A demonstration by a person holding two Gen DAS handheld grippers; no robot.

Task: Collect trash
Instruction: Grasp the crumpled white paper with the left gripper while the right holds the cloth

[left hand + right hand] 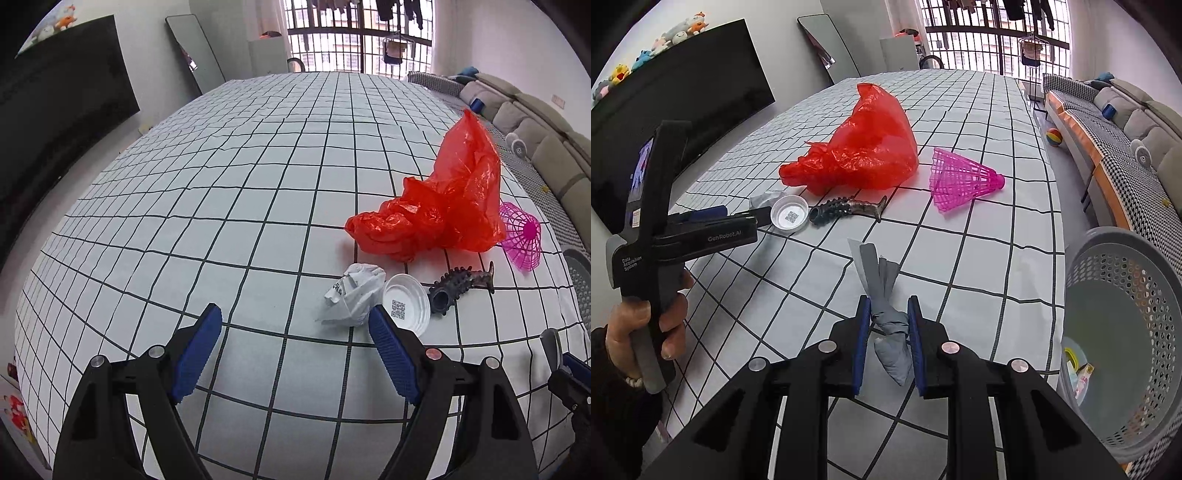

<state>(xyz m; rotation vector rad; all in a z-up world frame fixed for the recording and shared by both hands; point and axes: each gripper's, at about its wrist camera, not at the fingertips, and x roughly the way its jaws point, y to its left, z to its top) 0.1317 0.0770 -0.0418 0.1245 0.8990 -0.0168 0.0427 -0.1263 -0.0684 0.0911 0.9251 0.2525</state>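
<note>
Your left hand-held gripper (746,218) is hiding most of the crumpled paper (354,295) in the right view. It is standing wide, with the paper lying ahead by its right finger. Your right hand-held gripper (888,332) is squeezing a grey wrapper (886,314) above the tabletop (997,240), near the basket (1126,332).

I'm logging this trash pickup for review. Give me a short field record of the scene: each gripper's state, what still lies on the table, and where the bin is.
left gripper: open, empty, near the crumpled white paper
right gripper: shut on a grey twisted wrapper
table: checked cloth
still lying: red plastic bag, pink plastic shuttlecock, white lid, dark spiky toy
basket: grey, beside the table's right edge, few items inside
</note>
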